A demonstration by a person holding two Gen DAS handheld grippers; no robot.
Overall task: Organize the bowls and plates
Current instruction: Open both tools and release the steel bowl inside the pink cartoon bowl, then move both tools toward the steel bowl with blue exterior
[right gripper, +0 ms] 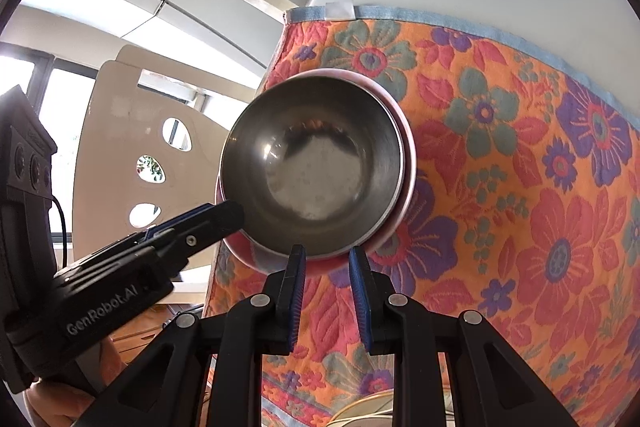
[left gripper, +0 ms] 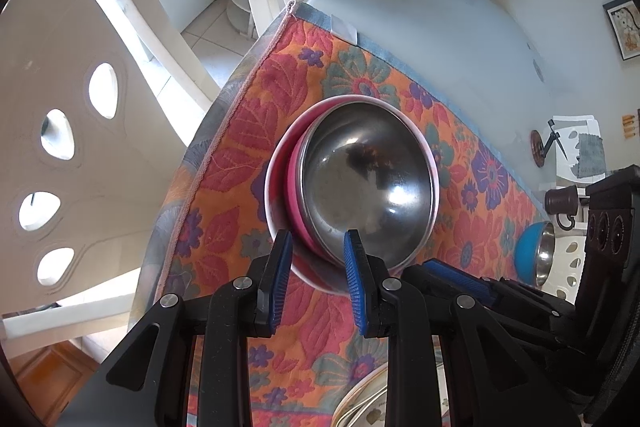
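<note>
A flowery cloth (left gripper: 472, 211) is spread on the table (left gripper: 440, 39). A pink bowl (left gripper: 280, 187) is seen at the middle, with a steel bowl (left gripper: 368, 183) nested in it. The left gripper (left gripper: 318, 255) is spread around their rim at 6 o'clock. The right gripper (right gripper: 327, 267) is held spread, just below the bowls.

My own fingers are covering the near rim of the pink bowl (left gripper: 280, 187), so whether I am touching it is staying unclear. The plates (left gripper: 360, 407) are running off the bottom edge. The blue bowl (left gripper: 528, 255) is hiding partly behind my right gripper (left gripper: 460, 277).
</note>
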